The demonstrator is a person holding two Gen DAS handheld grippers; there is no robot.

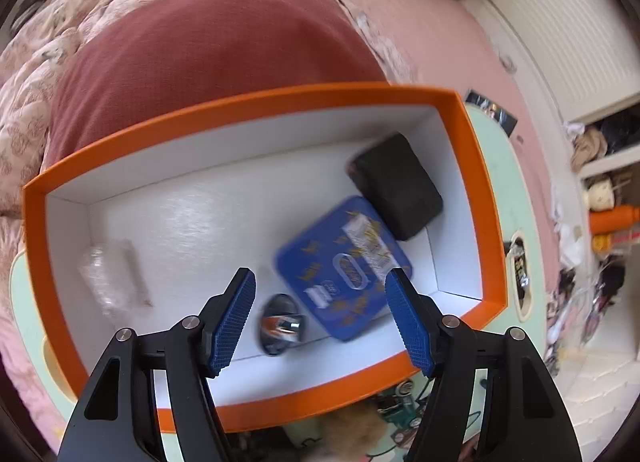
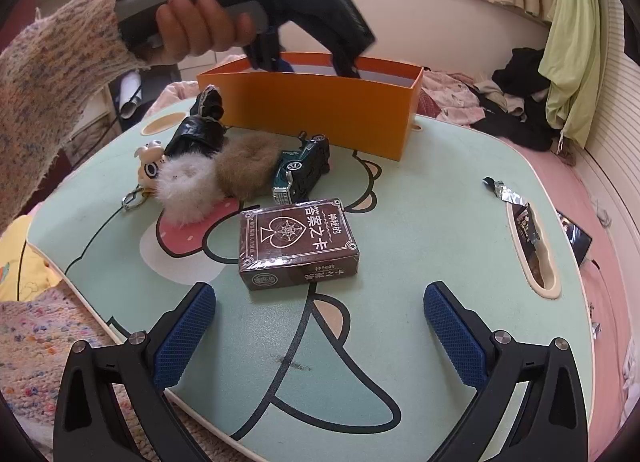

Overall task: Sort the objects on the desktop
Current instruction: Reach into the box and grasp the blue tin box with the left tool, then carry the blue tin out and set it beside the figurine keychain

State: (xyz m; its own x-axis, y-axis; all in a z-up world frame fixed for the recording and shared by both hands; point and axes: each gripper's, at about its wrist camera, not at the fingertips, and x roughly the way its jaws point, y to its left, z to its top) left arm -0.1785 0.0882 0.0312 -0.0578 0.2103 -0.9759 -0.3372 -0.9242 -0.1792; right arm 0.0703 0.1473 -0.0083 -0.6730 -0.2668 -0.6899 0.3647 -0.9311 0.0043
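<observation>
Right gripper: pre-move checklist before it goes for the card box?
1. Right gripper open and empty: ok.
2. Card box ahead between its fingers, lying flat on the tray: ok.
3. Space around card box: ok; toy car and brown fur ring lie apart behind it.
4. Left gripper out of the orange box: not ok, it is over or inside the box, open, nothing between its fingers.
5. Room in the box: ok, bare floor beside the blue tin.

Both wrist views sharing orange box (image 1: 256, 118)
</observation>
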